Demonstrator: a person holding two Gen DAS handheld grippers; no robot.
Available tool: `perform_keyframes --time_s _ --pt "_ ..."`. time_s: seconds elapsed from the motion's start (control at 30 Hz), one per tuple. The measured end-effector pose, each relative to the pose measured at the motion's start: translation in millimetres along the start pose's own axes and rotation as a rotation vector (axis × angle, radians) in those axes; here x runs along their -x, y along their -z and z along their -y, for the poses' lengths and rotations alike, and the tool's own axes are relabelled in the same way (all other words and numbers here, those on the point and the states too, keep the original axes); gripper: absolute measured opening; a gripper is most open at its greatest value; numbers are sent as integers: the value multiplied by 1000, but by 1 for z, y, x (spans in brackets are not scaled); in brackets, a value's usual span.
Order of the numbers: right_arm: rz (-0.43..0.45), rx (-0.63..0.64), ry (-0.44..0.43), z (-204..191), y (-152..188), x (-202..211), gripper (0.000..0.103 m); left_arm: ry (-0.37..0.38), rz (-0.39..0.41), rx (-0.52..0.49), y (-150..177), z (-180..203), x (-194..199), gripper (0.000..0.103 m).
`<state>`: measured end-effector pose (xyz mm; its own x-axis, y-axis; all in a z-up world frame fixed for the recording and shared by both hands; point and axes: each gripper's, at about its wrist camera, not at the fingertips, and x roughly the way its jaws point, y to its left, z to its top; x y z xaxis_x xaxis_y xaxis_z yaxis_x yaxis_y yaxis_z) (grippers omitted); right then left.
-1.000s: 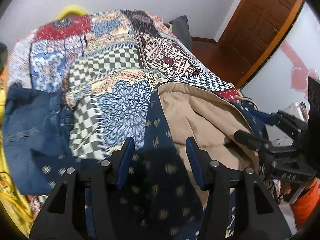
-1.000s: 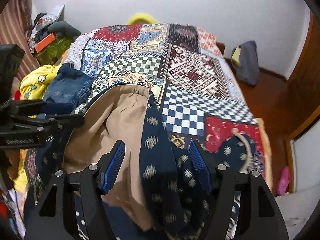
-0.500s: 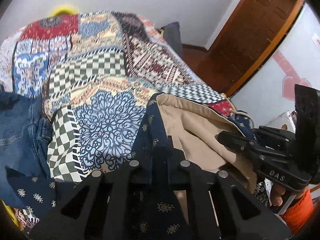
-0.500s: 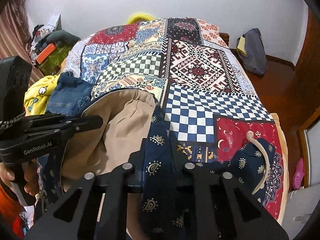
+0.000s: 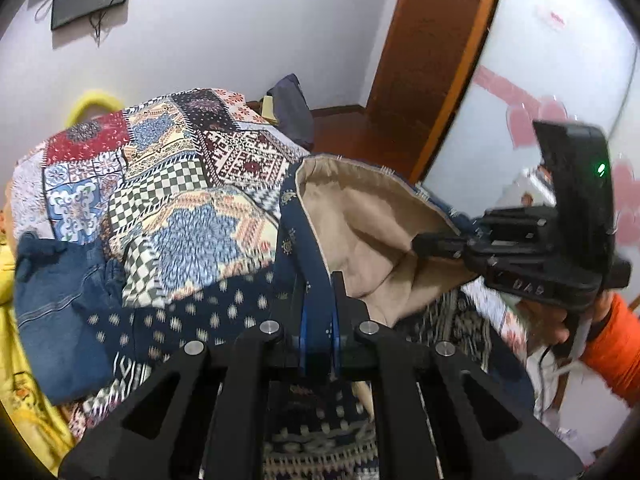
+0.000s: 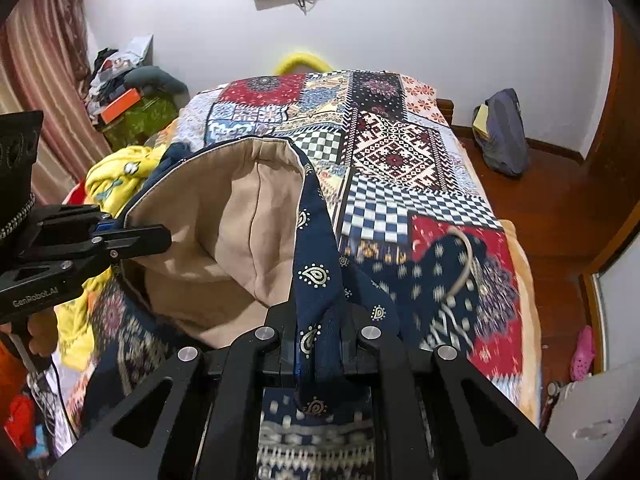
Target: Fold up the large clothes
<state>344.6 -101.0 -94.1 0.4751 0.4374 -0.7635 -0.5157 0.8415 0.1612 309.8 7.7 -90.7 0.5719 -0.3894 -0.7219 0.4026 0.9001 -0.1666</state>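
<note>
A large navy patterned garment (image 5: 296,232) with a beige lining (image 5: 360,216) is held up over the patchwork bed. My left gripper (image 5: 318,312) is shut on its navy edge. My right gripper (image 6: 316,320) is shut on the opposite navy edge (image 6: 316,256), with the beige lining (image 6: 240,232) open between the two. Each gripper shows in the other's view, the right one (image 5: 440,246) and the left one (image 6: 136,236), both clamped on the waist opening. The rest of the garment (image 6: 432,280) trails on the bed with a beige drawstring (image 6: 466,264).
The bed has a patchwork cover (image 6: 384,144). Blue jeans (image 5: 60,292) and yellow cloth (image 6: 116,176) lie at its left side. A dark bag (image 6: 504,136) sits on the wooden floor by the wall. A wooden door (image 5: 432,56) is at the right.
Both grippers went from open around the garment's edges to shut on them, then lifted the garment up off the bed, spreading the opening.
</note>
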Motion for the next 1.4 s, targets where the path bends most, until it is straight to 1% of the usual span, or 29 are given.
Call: perform_keyframes --time_s 0.13,0.23,0.27,0.33,0.5,0.6,0.63,0.7,0.77,0.83,0.87,0.9,0.93,0.97,1.0,1.03,1.07,1.1,1.27,1.33,1.4 --pt "-37 -4 -28 -8 21 14 10 3 -42 10 25 10 10 8" --pt "-54 12 -16 -14 37 22 14 6 -81 37 41 10 13 8" --pt "-61 14 -18 -16 43 25 14 17 -102 51 49 10 14 8" --pt "-75 15 -14 -17 52 28 14 25 -121 61 60 12 17 8" --pt "-81 23 11 -14 70 41 15 24 -109 40 78 24 36 8" --pt "-79 8 10 -9 77 50 15 21 -89 33 83 28 49 12" --pt "-73 2 5 -7 78 54 15 17 -80 27 84 29 53 15" --pt "-53 -4 13 -5 81 64 15 -17 -55 16 87 29 62 26" --pt "-19 -9 44 -1 83 75 17 -68 -26 15 87 24 71 41" --pt "5 -12 64 2 81 81 21 -105 -9 32 85 12 75 45" --pt "18 -16 81 6 79 84 28 -120 -6 46 84 6 76 48" --pt "24 -19 96 7 78 84 39 -142 -1 70 83 -3 77 49" --pt "32 -25 119 11 77 84 45 -161 5 96 83 -13 78 51" --pt "41 -35 139 14 75 83 55 -182 13 135 83 -27 79 52" --pt "55 -51 159 20 72 81 61 -194 14 165 84 -38 80 54" --pt "59 -64 171 25 70 79 63 -205 14 198 85 -50 79 57" --pt "54 -78 182 29 67 74 66 -216 12 239 86 -64 78 58" --pt "39 -93 190 36 63 67 66 -218 8 266 88 -75 76 58" --pt "-46 -110 197 60 52 24 66 -172 -54 445 106 -142 51 58" --pt "-76 -115 203 69 49 5 66 -166 -79 490 113 -159 38 58" --pt "-100 -129 202 77 47 -11 66 -175 -106 532 120 -180 21 58"
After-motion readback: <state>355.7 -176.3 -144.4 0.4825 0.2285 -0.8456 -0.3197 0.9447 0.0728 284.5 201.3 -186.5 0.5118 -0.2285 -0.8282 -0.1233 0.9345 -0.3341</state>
